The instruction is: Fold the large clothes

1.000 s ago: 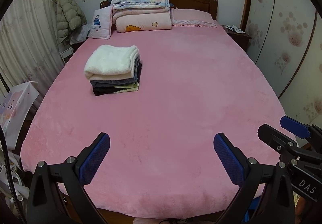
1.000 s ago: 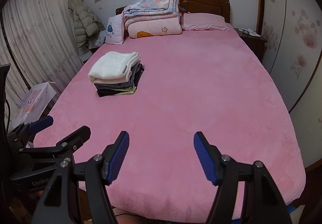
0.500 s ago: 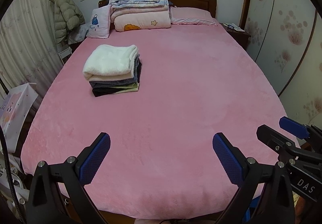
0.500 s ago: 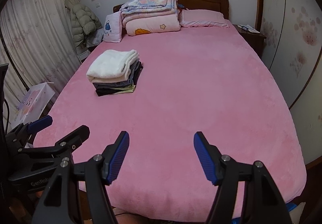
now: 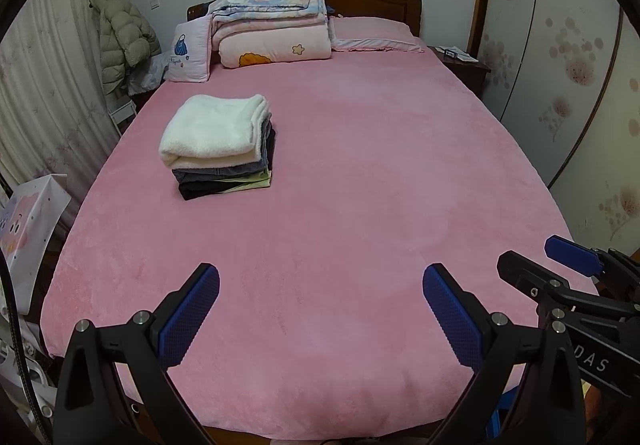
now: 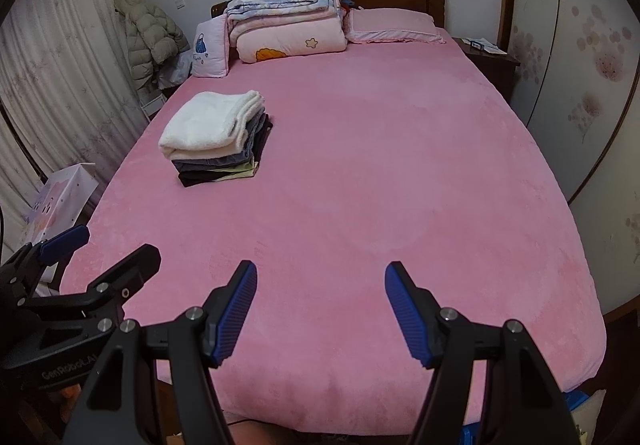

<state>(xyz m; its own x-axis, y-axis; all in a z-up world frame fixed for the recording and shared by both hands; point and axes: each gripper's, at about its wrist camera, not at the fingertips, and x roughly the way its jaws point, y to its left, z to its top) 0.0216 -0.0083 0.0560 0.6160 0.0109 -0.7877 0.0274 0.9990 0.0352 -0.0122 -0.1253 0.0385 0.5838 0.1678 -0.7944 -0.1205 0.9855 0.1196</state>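
Both gaping grippers hover well short of folded clothes.

A neat stack of folded clothes lies flat on the left half of the pink bed, towards its headboard end, with a thick white fleecy garment on top, grey pieces beneath it, then a pale yellow-green layer and a black one at the bottom.
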